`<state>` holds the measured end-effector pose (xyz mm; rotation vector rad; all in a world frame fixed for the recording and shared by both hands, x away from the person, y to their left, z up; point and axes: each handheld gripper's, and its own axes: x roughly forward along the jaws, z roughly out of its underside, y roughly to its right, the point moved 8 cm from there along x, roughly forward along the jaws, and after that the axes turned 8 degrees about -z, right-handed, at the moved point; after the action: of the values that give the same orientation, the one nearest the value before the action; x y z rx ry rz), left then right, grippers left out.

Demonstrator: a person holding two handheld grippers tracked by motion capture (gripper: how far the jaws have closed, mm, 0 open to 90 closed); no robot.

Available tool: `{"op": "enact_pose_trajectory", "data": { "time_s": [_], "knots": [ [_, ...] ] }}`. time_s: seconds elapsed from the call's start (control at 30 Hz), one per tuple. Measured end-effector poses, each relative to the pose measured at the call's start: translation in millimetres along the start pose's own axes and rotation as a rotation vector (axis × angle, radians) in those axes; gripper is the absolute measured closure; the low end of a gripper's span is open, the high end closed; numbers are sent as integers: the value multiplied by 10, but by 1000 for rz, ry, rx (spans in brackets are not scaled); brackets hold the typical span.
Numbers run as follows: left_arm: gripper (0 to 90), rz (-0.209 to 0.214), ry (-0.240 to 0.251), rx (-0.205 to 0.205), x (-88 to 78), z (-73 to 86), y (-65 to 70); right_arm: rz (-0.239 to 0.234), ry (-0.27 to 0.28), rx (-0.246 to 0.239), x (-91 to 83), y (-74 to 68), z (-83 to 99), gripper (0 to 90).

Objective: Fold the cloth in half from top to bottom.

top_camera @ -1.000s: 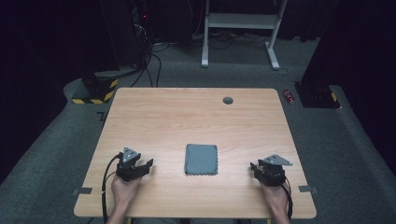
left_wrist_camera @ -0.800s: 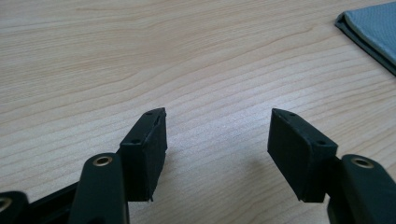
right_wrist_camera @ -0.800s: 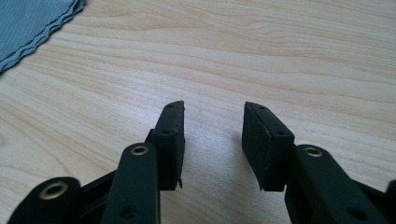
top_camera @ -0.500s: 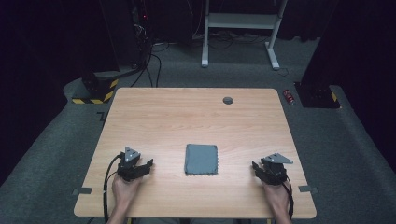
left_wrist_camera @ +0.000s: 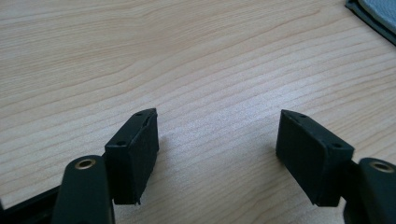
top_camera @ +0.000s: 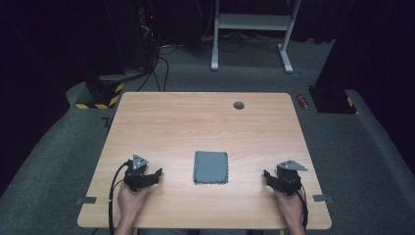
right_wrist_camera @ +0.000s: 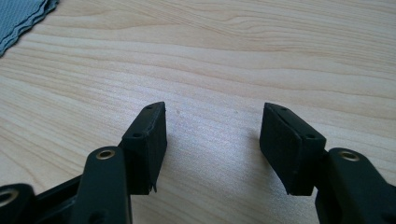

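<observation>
floor: grey carpet (top_camera: 352, 147) | furniture: wooden table (top_camera: 195, 122), white frame (top_camera: 249, 22) | surroundings: dark

Wooden table (top_camera: 205, 122), red can (top_camera: 304, 102) beside

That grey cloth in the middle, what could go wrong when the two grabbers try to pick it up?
1. The grey cloth lies flat on the smooth table, so the jaws might slide over it and pinch nothing.
2. It looks folded in layers, so a pinch at one edge may lift just the top layer and unfold it.
3. The left gripper and right gripper, jaws just opened with nothing between them, sit apart on either side, so one may pull first and drag it crooked.
</observation>
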<state>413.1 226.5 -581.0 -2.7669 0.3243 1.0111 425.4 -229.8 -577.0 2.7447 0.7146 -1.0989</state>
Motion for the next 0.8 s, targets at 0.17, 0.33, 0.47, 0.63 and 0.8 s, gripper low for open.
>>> {"op": "enact_pose_trajectory", "data": {
  "time_s": [0.17, 0.33, 0.47, 0.63, 0.8],
  "knots": [
    [290, 3, -1, 5, 0, 1, 1, -1, -1, -1, 2, -1, 0, 404],
    [289, 3, -1, 5, 1, 0, 1, -1, -3, -1, 2, -3, 2, 388],
    [289, 3, -1, 5, 1, 1, 1, 3, -3, 2, 3, 1, 2, 377],
    [289, 3, -2, 6, 0, 1, 1, 3, -3, 2, 3, 1, 2, 377],
    [289, 4, -3, 5, -3, 3, 3, 2, -3, 2, 3, 1, 2, 377]
  ]
}}
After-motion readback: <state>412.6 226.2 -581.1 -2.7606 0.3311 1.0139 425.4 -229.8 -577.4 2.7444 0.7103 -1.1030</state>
